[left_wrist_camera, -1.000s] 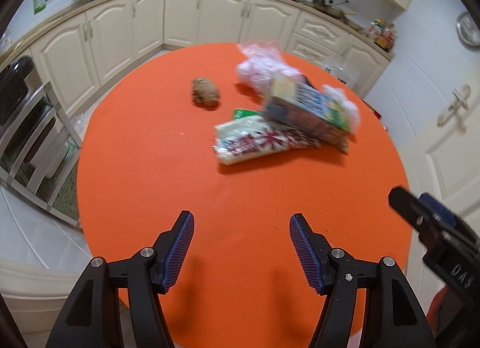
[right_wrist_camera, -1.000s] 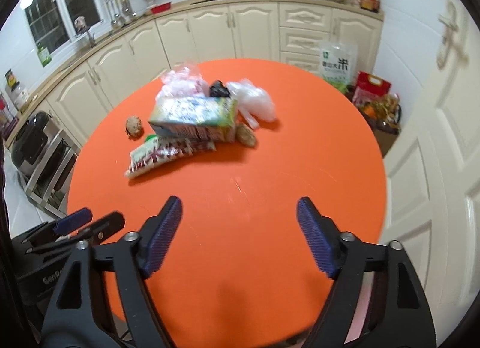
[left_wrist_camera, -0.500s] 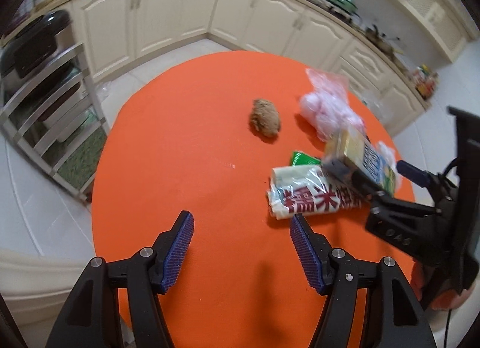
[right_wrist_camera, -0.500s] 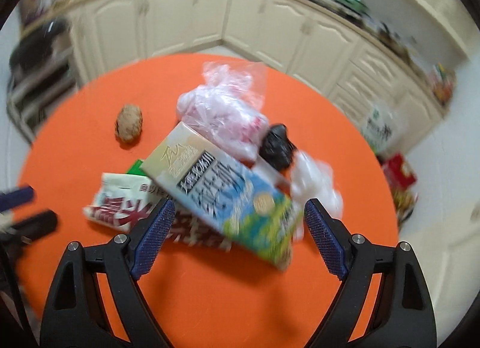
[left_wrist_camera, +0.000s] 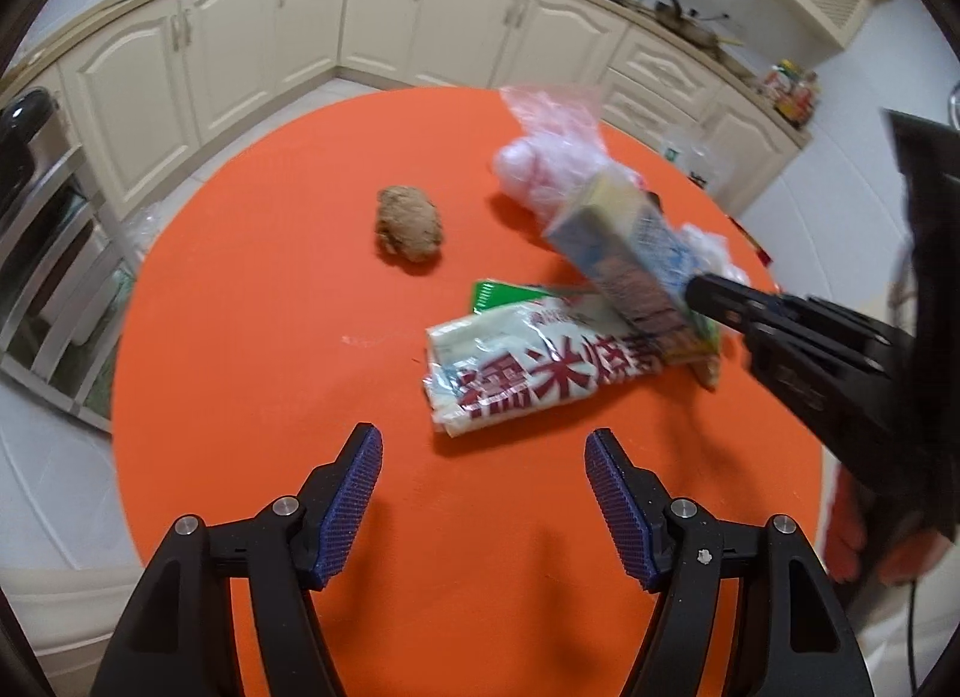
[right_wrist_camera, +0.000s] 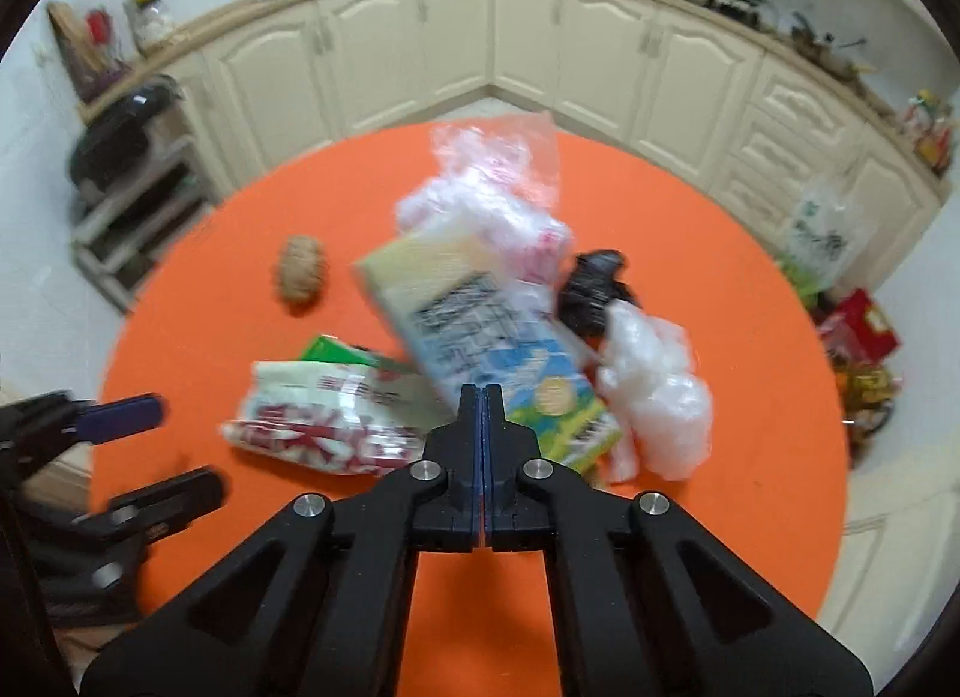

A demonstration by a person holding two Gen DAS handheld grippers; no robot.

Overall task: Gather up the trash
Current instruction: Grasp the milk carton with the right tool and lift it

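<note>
Right jaws had just snapped together on nothing, tips at the carton [right_wrist_camera: 480, 331] lying on the table [right_wrist_camera: 720, 289] (left gripper [left_wrist_camera: 483, 493] gaped, empty), so reopening first looked best.

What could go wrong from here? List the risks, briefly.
The right tool has just closed at the near end of the carton with nothing visibly between its jaws: it may have missed, or pinch only a thin edge that slips.
The carton lies tilted over the snack bag, beside the clear plastic bag; lifting it could drag those along.
The open left tool hovers close by; the tools might collide.
</note>
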